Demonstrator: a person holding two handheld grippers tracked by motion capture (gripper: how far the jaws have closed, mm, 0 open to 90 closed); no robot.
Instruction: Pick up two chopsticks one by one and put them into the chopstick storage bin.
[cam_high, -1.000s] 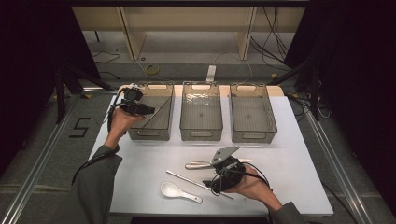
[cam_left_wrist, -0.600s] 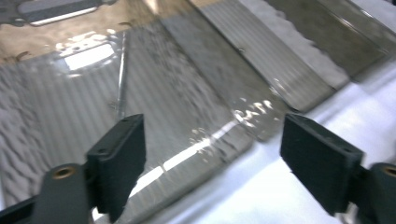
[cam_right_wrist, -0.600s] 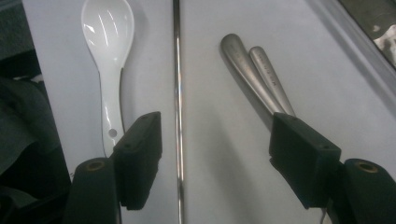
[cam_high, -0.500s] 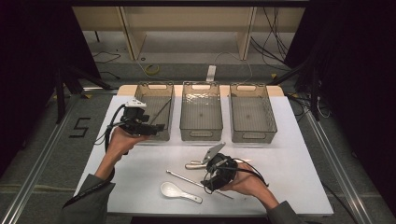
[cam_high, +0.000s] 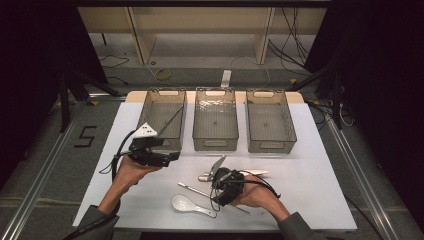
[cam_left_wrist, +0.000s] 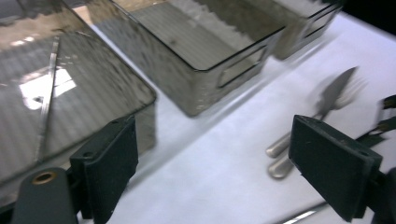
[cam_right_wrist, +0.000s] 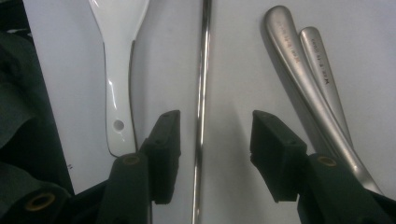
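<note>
Left bin (cam_high: 162, 120) sits at 11 o'clock on the white table (cam_high: 310, 165), a thin metal rod (cam_high: 172, 120) leaning inside it. Left gripper (cam_high: 170, 157) hovers just in front of that bin's near wall, at 9 o'clock from table centre. Its jaws have just been opening, now spread wide, nothing between them; in the left gripper view (cam_left_wrist: 212, 172) only bare table shows in the gap, bin corner beside one jaw.

Middle bin (cam_high: 215, 119) at 12 o'clock and right bin (cam_high: 270, 121) at 1 o'clock stand in a row with the left one, close but apart.

White spoon (cam_high: 189, 204) lies at 6 o'clock near the front edge. Long metal stick (cam_high: 192, 189) lies just behind it, running under the right gripper (cam_high: 220, 192). In the right gripper view (cam_right_wrist: 210, 140) the stick (cam_right_wrist: 201, 93) runs straight up the gap between the jaws; the jaws have just been closing, pads either side of the stick but apart from it, no grip yet. Spoon handle (cam_right_wrist: 116, 70) lies just outside one jaw. Two steel cutlery handles (cam_right_wrist: 303, 74) lie side by side, touching, outside the other jaw. In the high view the knife blade (cam_high: 218, 164) points toward the middle bin.
</note>
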